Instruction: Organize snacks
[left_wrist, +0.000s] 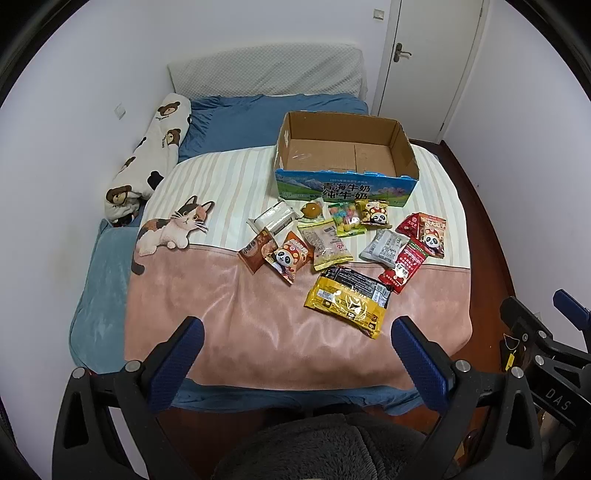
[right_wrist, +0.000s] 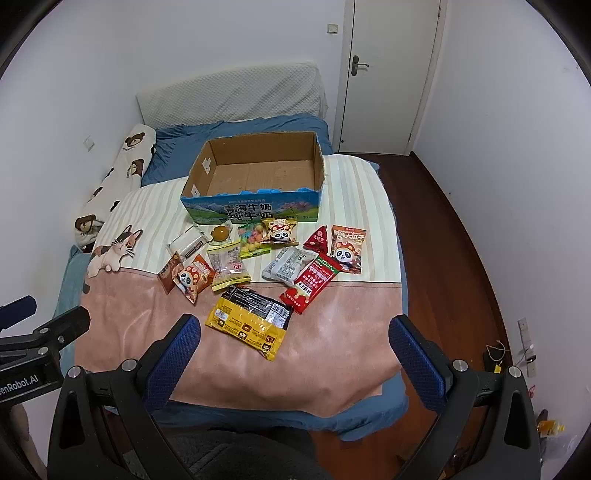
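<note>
Several snack packets lie on the bed's blanket in front of an open, empty cardboard milk box (left_wrist: 343, 155) (right_wrist: 255, 173). Nearest is a yellow and black bag (left_wrist: 349, 301) (right_wrist: 251, 319). Beside it lie a red stick pack (left_wrist: 404, 264) (right_wrist: 312, 282), panda packets (left_wrist: 288, 258) (right_wrist: 194, 277), a grey packet (left_wrist: 384, 247) (right_wrist: 290, 266) and a colourful candy bag (left_wrist: 347, 218) (right_wrist: 251, 240). My left gripper (left_wrist: 295, 354) is open and empty above the pink blanket end. My right gripper (right_wrist: 295, 354) is open and empty, just short of the yellow bag.
The bed (left_wrist: 258, 122) fills the room, with a bear-print pillow (left_wrist: 147, 166) on its left against the wall. A cat picture (left_wrist: 173, 230) marks the blanket. A white door (right_wrist: 391, 74) and wooden floor (right_wrist: 443, 240) are on the right.
</note>
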